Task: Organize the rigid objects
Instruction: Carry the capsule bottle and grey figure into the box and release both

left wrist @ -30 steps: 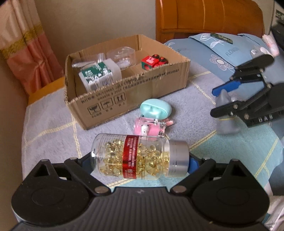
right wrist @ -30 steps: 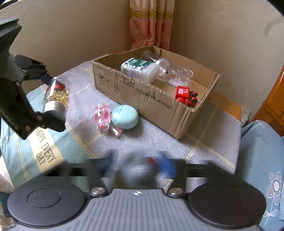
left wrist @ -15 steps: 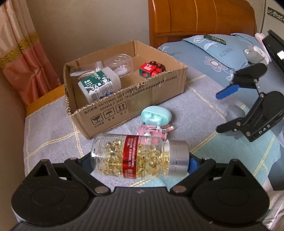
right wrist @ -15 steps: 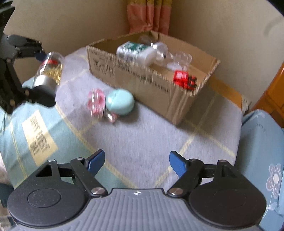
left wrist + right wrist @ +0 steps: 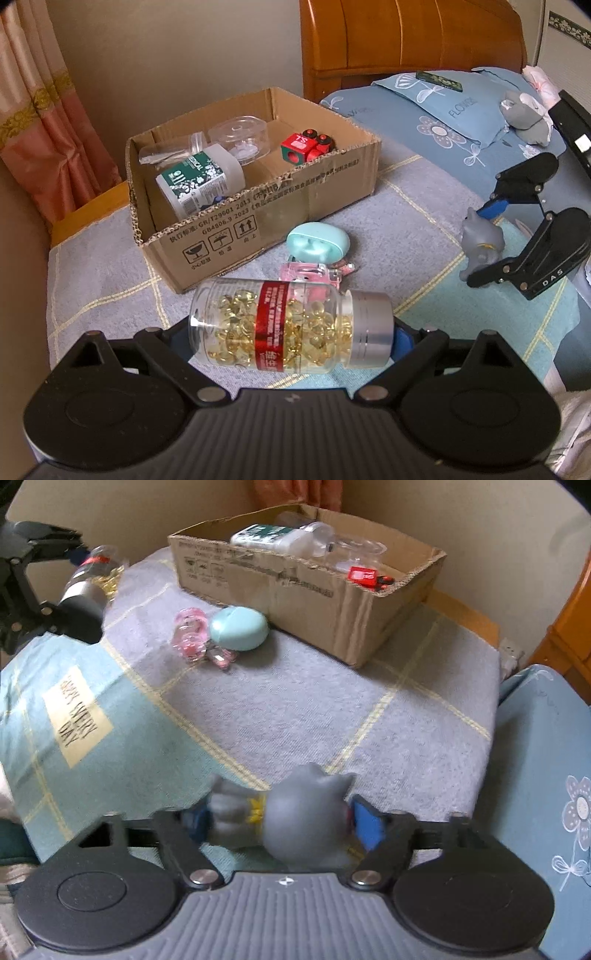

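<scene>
My left gripper (image 5: 291, 334) is shut on a clear bottle of yellow capsules (image 5: 288, 328) with a red label and a silver cap. It holds the bottle crosswise above the blanket. The right wrist view shows that bottle (image 5: 88, 579) at the far left. A grey cat figurine (image 5: 303, 812) lies between the blue pads of my right gripper (image 5: 280, 821). The jaws are closing and the pads touch it at both ends. In the left wrist view this gripper (image 5: 485, 243) and the figurine (image 5: 480, 240) are at the right. The open cardboard box (image 5: 258, 218) stands behind.
The box holds a white green-labelled bottle (image 5: 199, 181), a clear container (image 5: 238, 138) and a red toy (image 5: 304, 147). A teal case (image 5: 317, 243) and a pink glass bottle (image 5: 310, 275) lie before it. Blue pillow (image 5: 454, 107), grey plush toy (image 5: 524, 114) and wooden headboard (image 5: 406, 33) are behind.
Half a second ago my right gripper stood open and empty; it has since come down and the grey cat figurine is now between its jaws. The left gripper and its bottle stayed put.
</scene>
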A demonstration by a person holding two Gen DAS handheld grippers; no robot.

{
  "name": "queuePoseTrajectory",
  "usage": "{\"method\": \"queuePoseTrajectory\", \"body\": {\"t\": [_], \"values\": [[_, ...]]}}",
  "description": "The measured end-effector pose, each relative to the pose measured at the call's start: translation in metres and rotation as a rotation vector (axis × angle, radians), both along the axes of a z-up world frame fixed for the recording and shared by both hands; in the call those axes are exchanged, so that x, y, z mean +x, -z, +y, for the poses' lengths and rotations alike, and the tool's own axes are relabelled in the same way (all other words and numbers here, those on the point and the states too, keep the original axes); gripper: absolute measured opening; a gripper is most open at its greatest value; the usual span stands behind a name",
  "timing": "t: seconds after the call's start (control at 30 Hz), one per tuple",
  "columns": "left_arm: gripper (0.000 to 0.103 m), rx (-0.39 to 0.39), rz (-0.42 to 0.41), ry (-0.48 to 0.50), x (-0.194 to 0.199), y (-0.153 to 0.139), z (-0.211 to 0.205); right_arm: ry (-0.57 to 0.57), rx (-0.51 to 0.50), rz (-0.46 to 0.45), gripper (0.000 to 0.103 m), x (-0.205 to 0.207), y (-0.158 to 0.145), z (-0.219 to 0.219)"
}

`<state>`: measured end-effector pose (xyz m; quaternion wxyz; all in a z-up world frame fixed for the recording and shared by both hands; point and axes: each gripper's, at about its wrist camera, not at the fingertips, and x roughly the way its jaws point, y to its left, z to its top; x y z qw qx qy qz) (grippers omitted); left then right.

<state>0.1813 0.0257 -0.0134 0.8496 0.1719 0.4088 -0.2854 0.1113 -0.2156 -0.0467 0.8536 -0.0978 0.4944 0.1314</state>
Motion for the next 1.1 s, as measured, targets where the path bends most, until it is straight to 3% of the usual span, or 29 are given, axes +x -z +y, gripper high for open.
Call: {"method": "queuePoseTrajectory", "body": {"t": [0.33,0.57,0.8,0.87,0.97,1.1], "values": [[0.095,0.007,-0.008,0.004,0.005,-0.014,0.007,-0.044,-0.007,-0.124,0.076,0.025,-0.049,0.012],[0.095,0.003,-0.047,-0.018,0.017,-0.025,0.014,-0.074,-0.005,-0.251,0.076,0.074,-0.092,0.035],[0.095,-0.006,-0.07,-0.026,0.029,-0.03,0.023,-0.055,-0.008,-0.302,0.077,0.125,-0.107,0.057],[0.095,-0.009,-0.073,-0.028,0.032,-0.03,0.026,-0.05,-0.01,-0.315,0.081,0.135,-0.106,0.062],[0.095,-0.013,-0.077,-0.038,0.039,-0.031,0.029,-0.025,0.0,-0.317,0.098,0.142,-0.103,0.063],[0.095,-0.021,-0.085,-0.04,0.044,-0.035,0.031,-0.02,0.008,-0.301,0.098,0.139,-0.095,0.063]]}}
